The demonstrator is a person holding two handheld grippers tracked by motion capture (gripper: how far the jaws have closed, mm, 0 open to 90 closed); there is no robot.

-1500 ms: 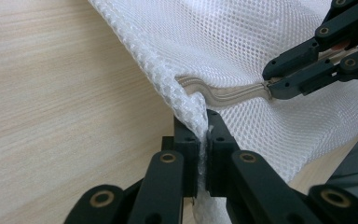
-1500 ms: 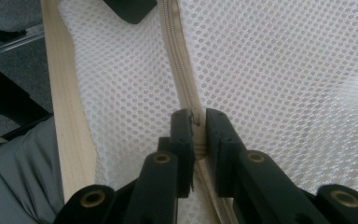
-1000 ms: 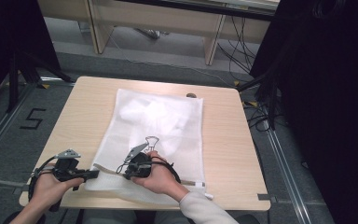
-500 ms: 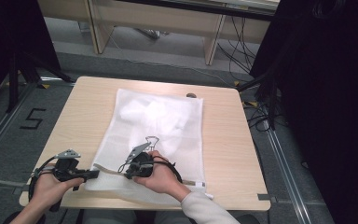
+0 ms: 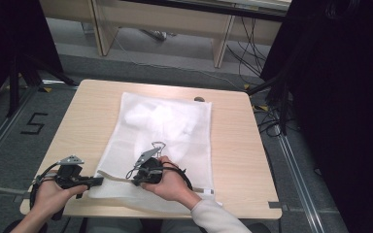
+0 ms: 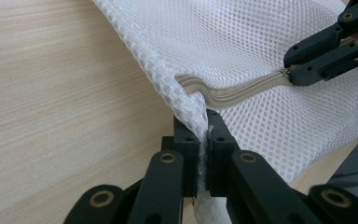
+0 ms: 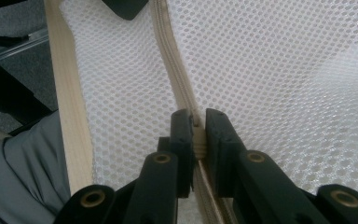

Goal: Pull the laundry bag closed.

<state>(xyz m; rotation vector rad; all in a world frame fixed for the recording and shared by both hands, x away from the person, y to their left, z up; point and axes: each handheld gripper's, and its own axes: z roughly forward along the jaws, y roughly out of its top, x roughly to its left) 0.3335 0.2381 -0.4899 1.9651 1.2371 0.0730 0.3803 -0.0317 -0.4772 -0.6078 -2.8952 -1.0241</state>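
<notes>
Left gripper view, mesh bag (image 6: pixel 279 60) edge pinched between jaws, zipper (image 6: pixel 242 86) just beyond.

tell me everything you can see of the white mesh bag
The white mesh laundry bag lies flat on the light wooden table, long side running away from the person, something white bunched inside its far half. It is fine honeycomb netting with a beige zipper near its front end. The left gripper pinches its near left corner; the right gripper is shut on the zipper.
</notes>
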